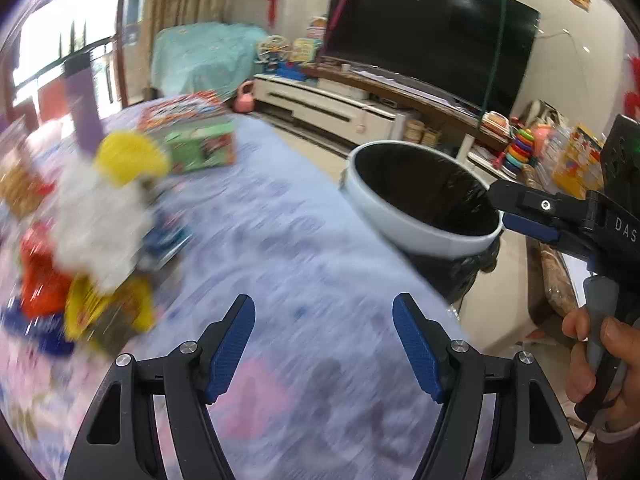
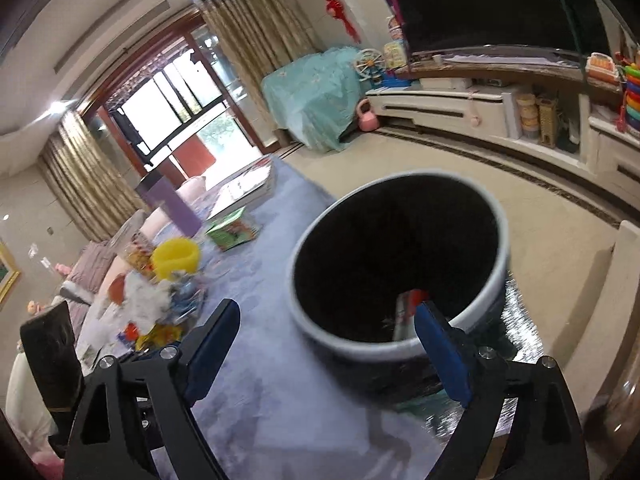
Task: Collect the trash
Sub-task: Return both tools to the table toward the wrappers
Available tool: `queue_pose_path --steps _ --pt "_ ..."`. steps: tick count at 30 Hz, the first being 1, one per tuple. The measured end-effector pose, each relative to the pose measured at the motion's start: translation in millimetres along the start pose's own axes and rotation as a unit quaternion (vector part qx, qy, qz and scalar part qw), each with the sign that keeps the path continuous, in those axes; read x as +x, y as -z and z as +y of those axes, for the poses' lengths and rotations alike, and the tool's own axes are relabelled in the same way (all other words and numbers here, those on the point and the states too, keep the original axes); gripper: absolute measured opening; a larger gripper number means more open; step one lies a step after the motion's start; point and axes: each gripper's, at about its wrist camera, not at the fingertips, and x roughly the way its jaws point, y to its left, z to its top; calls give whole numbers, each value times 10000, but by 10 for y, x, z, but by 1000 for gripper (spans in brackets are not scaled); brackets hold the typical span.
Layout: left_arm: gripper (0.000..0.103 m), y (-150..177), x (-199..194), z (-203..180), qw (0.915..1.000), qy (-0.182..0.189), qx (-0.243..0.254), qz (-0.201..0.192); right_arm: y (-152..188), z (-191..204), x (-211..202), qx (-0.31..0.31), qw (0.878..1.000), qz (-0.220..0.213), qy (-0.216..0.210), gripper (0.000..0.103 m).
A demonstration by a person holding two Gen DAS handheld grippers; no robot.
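Left tongs point(image 1: 324, 344): jaws apart, nothing between them, hovering over the blue-patterned surface point(image 1: 280, 248).
Right tongs point(image 2: 326, 350): jaws apart and empty, poised at the near rim of the bin point(image 2: 500, 276); in the left wrist view they reach in from the right, tip at the bin's rim point(image 1: 496, 200).
Bin: white rim, black liner, standing at the edge of the surface; 1 item, partly red, lies inside point(image 2: 408, 308).
Trash pile point(image 1: 92, 232): white tissue, yellow and red wrappers heaped on the surface, well apart from the bin; blurred, so single pieces are hard to separate.
Yellow cup point(image 2: 176, 258): beside the pile, far side.
Step in hand, judged: return for the next piece.
Advice: approach low, pinch 1 loose wrapper at the pile's near edge, close fully before lifting, release only once over the liner.
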Motion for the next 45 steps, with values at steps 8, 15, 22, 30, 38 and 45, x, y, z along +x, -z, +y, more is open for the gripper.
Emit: queue_pose_path --steps 8,15,22,30,38,45 --pt "71 317 -466 475 9975 -354 -603 30 318 420 169 -170 9986 338 -359 91" --pt "71 493 -788 816 9933 -602 -984 -75 492 763 272 -366 9961 530 -597 91" --pt "71 658 -1010 1070 9884 -786 -1294 -95 624 1065 389 -513 9932 692 -788 91" --pt "71 652 -958 1254 9832 -1003 -1522 -48 704 1372 550 -657 9893 833 -1002 91" --pt "71 530 -850 1450 9792 -1159 -1666 -21 800 1706 828 -1245 9823 935 -1043 89" --pt "71 338 -646 1635 9785 -1215 -1665 -23 795 1865 1153 -1517 9772 1144 -949 61"
